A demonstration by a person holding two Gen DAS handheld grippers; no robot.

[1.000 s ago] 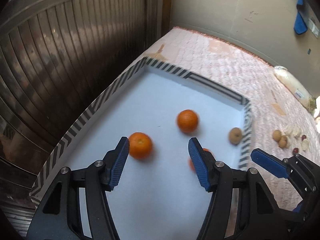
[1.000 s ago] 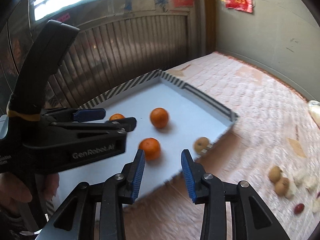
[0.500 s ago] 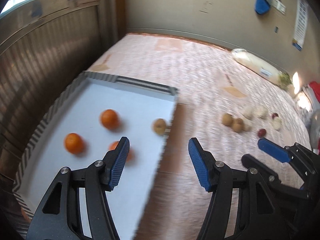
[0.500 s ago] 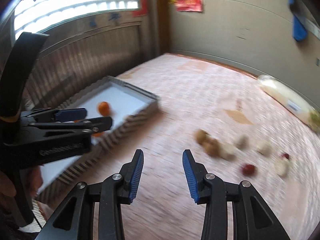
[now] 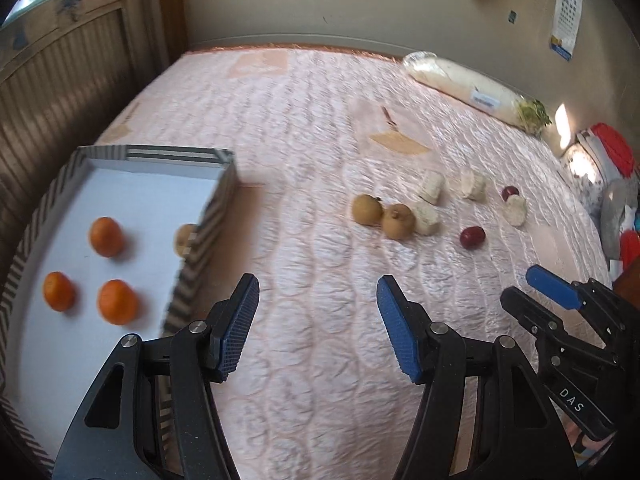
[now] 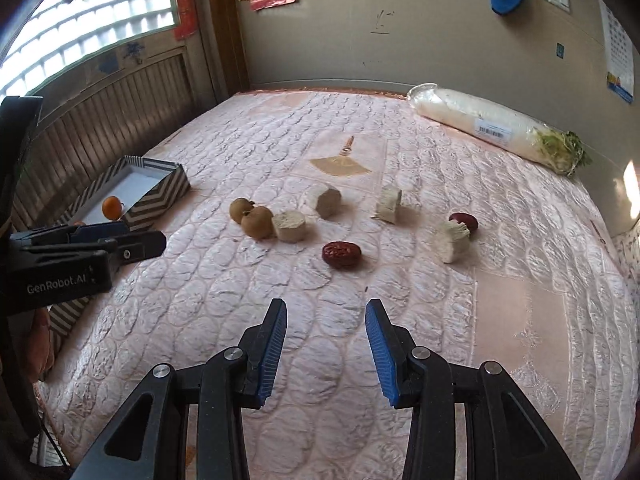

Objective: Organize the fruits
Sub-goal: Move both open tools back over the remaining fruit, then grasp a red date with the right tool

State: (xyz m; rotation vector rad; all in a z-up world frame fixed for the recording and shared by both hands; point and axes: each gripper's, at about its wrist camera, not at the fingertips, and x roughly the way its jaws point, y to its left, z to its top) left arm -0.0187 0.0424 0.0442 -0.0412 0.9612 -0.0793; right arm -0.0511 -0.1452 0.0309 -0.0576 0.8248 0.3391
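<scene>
A striped-rim tray point(image 5: 222, 196) lies at the left on the pink quilt and holds three oranges point(image 5: 106, 236) and one brown fruit point(image 5: 184, 238). Loose on the quilt ahead lie two brown fruits point(image 6: 260, 221), several white chunks point(image 6: 289, 226) and two red dates point(image 6: 342, 254). My left gripper point(image 5: 318, 320) hangs open over bare quilt just right of the tray. My right gripper point(image 6: 326, 344) is open too, empty, a short way in front of the nearer date. In the right wrist view the tray point(image 6: 156, 196) is far left, behind the left gripper point(image 6: 152, 238).
A long wrapped white radish point(image 6: 496, 128) lies along the far right wall side of the quilt. A fan-shaped patch point(image 6: 340, 166) marks the quilt behind the fruits. Wood panelling point(image 5: 60, 92) runs behind the tray. Red and white items point(image 5: 608, 156) sit at the right edge.
Both grippers have swung right, away from above the tray to over the quilt. The loose fruits now lie ahead of them. Neither gripper took hold of anything.
</scene>
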